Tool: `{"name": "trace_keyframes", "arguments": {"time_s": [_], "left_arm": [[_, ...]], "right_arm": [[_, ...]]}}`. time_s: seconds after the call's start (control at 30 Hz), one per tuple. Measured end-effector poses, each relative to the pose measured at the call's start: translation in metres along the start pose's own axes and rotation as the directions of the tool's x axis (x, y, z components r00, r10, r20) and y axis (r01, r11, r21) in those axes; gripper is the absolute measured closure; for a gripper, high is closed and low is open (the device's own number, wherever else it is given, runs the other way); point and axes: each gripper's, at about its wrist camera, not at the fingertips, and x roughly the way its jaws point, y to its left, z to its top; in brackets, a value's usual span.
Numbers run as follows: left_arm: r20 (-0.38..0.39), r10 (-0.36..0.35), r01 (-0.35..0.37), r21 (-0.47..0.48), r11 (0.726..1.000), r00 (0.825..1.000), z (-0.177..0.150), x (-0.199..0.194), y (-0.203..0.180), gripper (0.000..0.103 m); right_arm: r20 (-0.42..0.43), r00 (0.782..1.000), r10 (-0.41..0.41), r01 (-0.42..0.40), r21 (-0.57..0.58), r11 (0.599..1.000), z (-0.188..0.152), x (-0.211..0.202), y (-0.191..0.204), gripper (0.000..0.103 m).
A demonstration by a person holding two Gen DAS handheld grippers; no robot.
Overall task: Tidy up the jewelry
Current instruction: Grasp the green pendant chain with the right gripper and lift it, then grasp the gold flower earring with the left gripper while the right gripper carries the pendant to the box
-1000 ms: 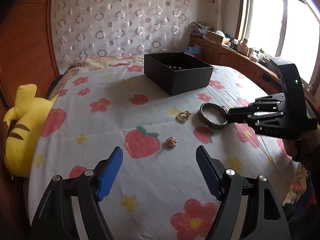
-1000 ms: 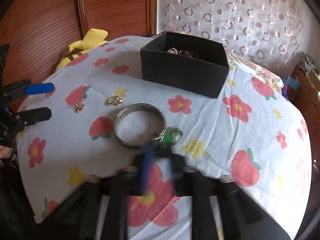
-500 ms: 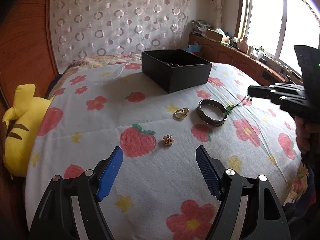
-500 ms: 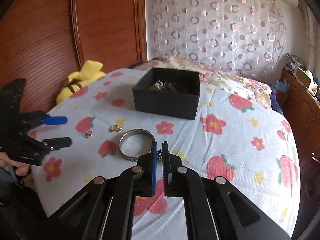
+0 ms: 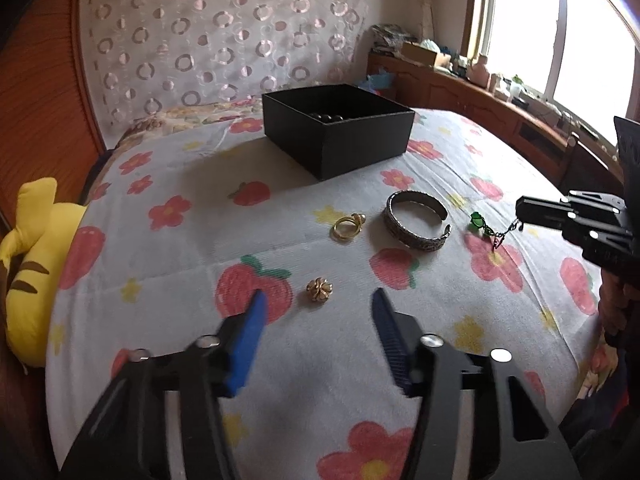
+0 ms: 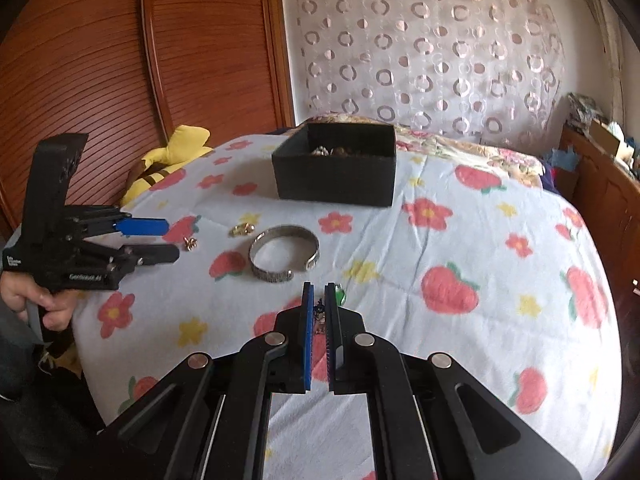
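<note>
A black open box (image 5: 338,128) with jewelry inside stands on the flowered bedspread; it also shows in the right wrist view (image 6: 336,168). A silver bangle (image 5: 416,224) (image 6: 285,253), a gold ring (image 5: 347,226) (image 6: 241,229) and a small gold flower piece (image 5: 319,289) (image 6: 189,243) lie in front of it. My left gripper (image 5: 318,310) (image 6: 166,240) is open, its tips on either side of the flower piece. My right gripper (image 6: 319,292) (image 5: 520,214) is shut on a thin chain with a green pendant (image 5: 477,221) (image 6: 339,293), which hangs just above the sheet.
A yellow plush toy (image 5: 28,256) lies at the bed's left edge by the wooden headboard (image 6: 120,60). A cluttered wooden sideboard (image 5: 500,104) runs under the window on the right. The bed drops off close behind both grippers.
My left gripper moved forward and lower, so its fingers now flank the gold flower piece. My right gripper, shut on the chain, stayed lifted beside the bangle and shifted slightly.
</note>
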Motion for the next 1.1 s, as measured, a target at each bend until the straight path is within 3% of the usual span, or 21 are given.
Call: {"name": "trace_keyframes", "arguments": {"time_s": [0.1,0.37,0.4,0.43,0.77,1.1], "left_arm": [[-0.022,0.007,-0.007,0.016,1.0,1.0,0.004,0.007,-0.003,0.07],[-0.049,0.037,-0.036,0.024,0.999,0.998,0.007,0.019,-0.005,0.081],[-0.049,0.037,-0.035,0.025,0.999,0.998,0.007,0.019,-0.005,0.088],[-0.049,0.035,-0.033,0.03,0.999,0.998,0.007,0.018,-0.006,0.089],[0.012,0.012,-0.012,0.03,0.999,1.0,0.011,0.0,-0.012,0.089],[0.102,-0.012,0.01,0.018,1.0,0.995,0.045,-0.016,-0.008,0.089]], "right_arm": [[-0.002,1.0,-0.002,0.002,0.002,1.0,-0.005,0.005,0.002,0.097],[0.002,1.0,0.002,-0.002,-0.005,1.0,-0.009,0.005,0.003,0.097],[0.003,1.0,0.004,-0.004,-0.004,1.0,-0.009,0.005,0.003,0.097],[0.001,1.0,0.003,-0.003,-0.004,1.0,-0.009,0.006,0.003,0.097],[0.014,1.0,0.003,-0.003,-0.005,1.0,-0.002,0.0,0.002,0.097],[0.096,0.995,-0.031,0.042,-0.116,0.992,0.059,-0.027,0.004,0.097]]}}
